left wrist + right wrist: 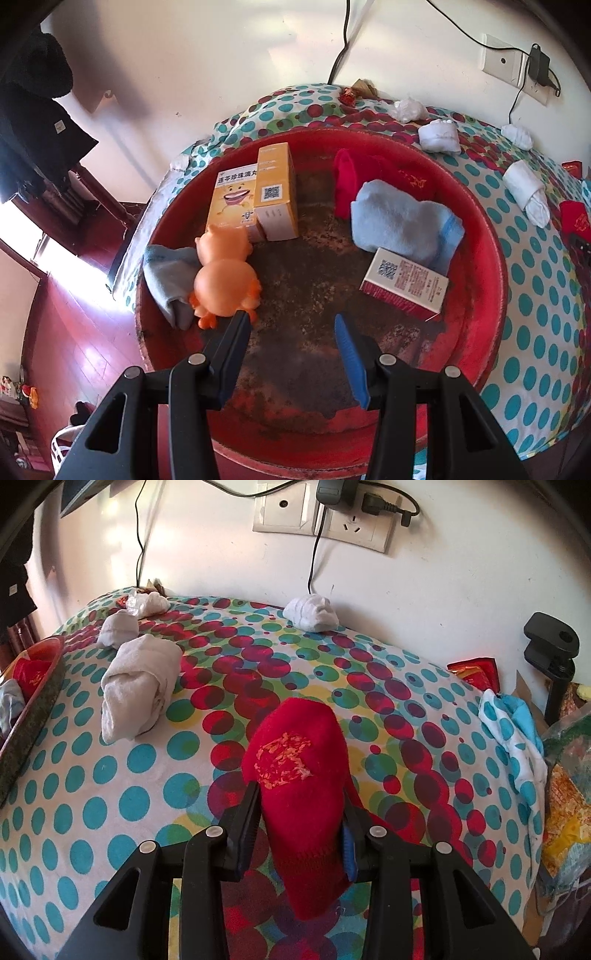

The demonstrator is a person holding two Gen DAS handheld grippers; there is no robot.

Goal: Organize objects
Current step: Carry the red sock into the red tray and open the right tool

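My left gripper [291,319] hangs open over the round red tray [491,240], nothing between its fingers. Its left fingertip is just beside an orange toy animal [225,277] in the tray. The tray also holds two yellow boxes [275,192], a red-and-white box [404,284], a light blue sock [402,221], a grey-blue sock [168,277] and a red sock [347,184]. In the right wrist view my right gripper [300,790] is shut on another red sock [295,760] with a gold emblem, held over the dotted cloth [110,775].
Rolled white socks [138,683] [312,613] lie on the dotted cloth toward the wall, which carries sockets and cables [321,513]. The tray's rim [33,698] shows at the left of the right wrist view. A black clamp stand [554,650] and bags crowd the right edge.
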